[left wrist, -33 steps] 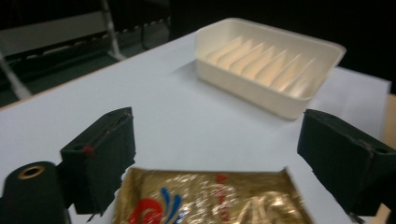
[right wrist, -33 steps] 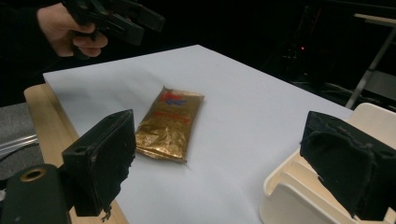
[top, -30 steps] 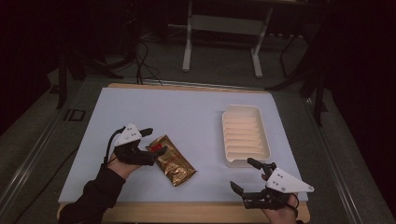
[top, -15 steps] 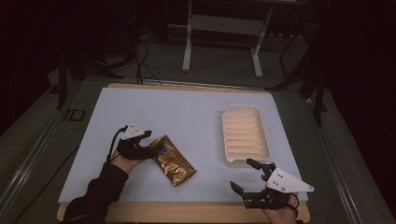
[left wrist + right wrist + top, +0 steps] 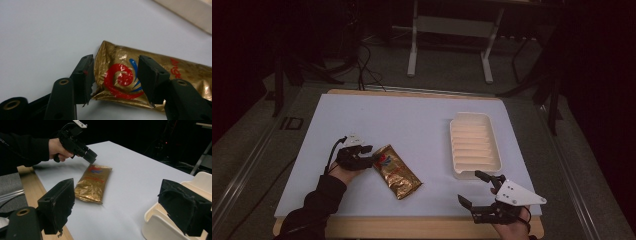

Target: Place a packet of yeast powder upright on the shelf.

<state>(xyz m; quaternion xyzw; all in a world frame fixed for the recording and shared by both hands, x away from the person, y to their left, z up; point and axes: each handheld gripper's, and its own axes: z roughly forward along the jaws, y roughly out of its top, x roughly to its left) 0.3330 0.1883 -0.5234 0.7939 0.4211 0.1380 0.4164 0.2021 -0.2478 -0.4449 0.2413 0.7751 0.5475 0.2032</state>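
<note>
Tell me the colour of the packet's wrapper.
Shiny gold packet, with a red swirl and blue streaks; clearest in the left gripper view.

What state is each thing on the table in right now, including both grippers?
gold foil packet: sealed, lying flat on the white mat.
cream tray: empty, upright.
left gripper: open, jaws astride the packet's end.
right gripper: open, holding nothing, near the tray's corner.

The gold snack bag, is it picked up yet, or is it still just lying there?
Not yet. The gold bag lies flat on the table. In hand: the left hand-held gripper has its jaws open on either side of the bag's end, not yet squeezing. The right hand-held gripper waits open near the white tray, which has nothing in it. Left to do: close on the bag and lift it, maybe toward the tray.
</note>
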